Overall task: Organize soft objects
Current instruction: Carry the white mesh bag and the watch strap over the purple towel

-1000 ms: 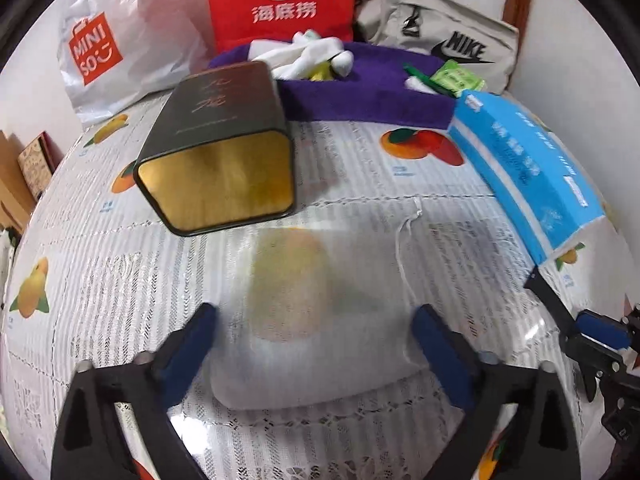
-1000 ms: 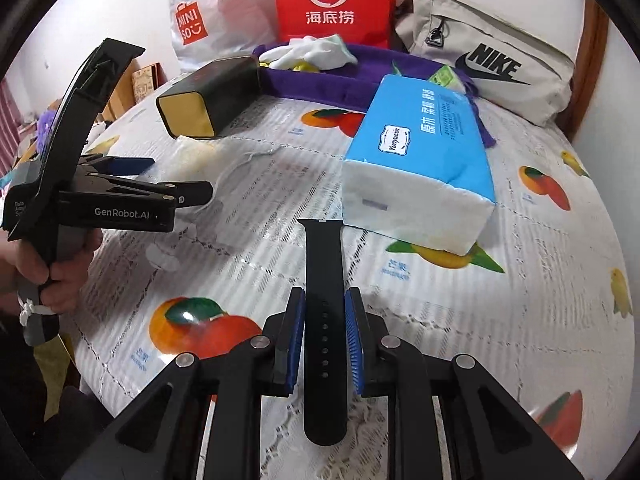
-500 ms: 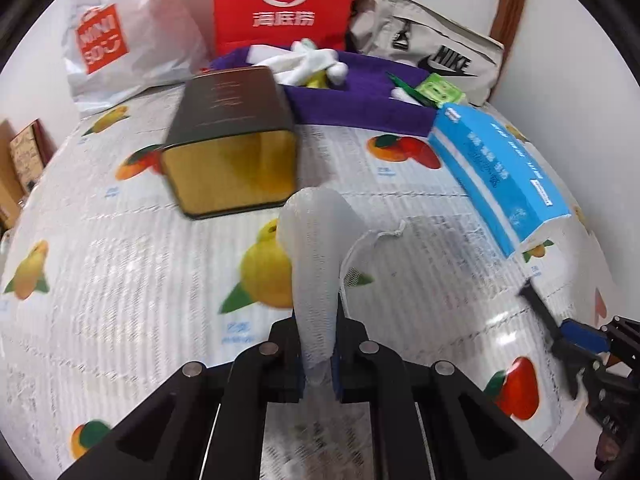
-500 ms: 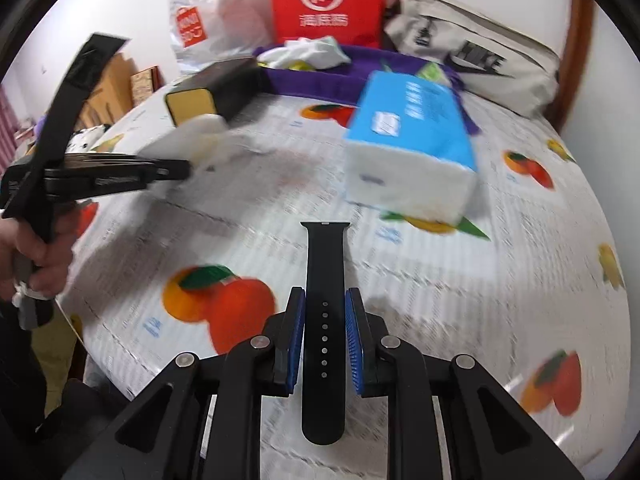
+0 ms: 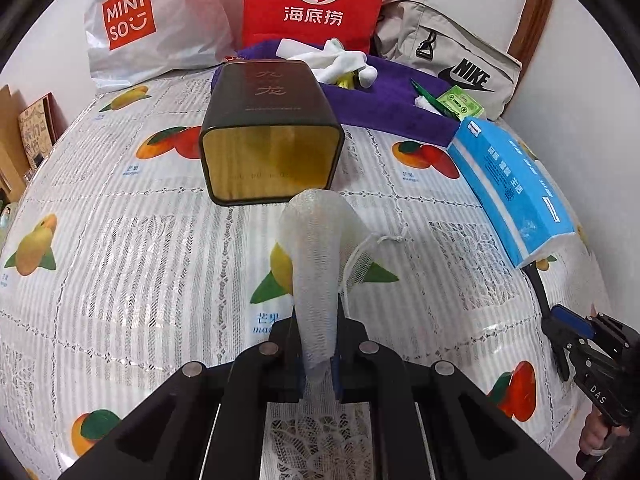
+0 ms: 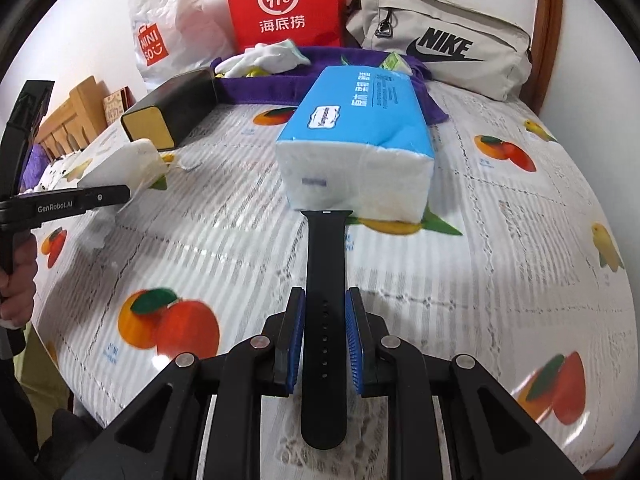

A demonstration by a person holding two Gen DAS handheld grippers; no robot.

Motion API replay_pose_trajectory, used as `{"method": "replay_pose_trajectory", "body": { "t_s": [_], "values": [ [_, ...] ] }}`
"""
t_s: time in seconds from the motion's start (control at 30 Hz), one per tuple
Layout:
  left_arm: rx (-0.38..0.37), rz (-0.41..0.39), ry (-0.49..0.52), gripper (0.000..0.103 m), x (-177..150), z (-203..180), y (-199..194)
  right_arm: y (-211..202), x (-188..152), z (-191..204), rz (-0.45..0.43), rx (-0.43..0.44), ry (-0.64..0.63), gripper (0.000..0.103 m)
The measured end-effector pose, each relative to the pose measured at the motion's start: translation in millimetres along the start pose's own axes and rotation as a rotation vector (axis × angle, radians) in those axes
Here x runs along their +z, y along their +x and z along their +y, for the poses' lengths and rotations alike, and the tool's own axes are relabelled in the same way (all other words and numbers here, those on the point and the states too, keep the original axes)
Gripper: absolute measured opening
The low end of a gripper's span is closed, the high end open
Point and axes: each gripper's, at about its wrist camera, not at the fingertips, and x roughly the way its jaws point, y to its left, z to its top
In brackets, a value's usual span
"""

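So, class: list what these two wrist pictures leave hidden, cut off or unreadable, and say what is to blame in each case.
- Tin box, left wrist view: its depths are dim; contents unclear.
- Mesh pouch, left wrist view: lower end hidden between the left tool fingers.
- Watch strap, right wrist view: the right tool pads cover its edges.
- Tissue pack: small print unreadable.
- Purple towel, right wrist view: partly behind the pack.

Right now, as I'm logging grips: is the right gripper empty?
No, the right gripper is shut on a black watch strap, clamped between its blue pads.
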Motion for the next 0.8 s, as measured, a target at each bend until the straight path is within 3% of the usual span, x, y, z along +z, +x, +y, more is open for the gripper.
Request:
{"method": "replay_pose_trajectory", "body": {
  "t_s": [0.8],
  "values": [
    [-0.047, -0.034, -0.033, 0.008, -3, 11, -18, -11, 1, 9, -0.001, 0.026, -0.017, 0.02]
  ]
}}
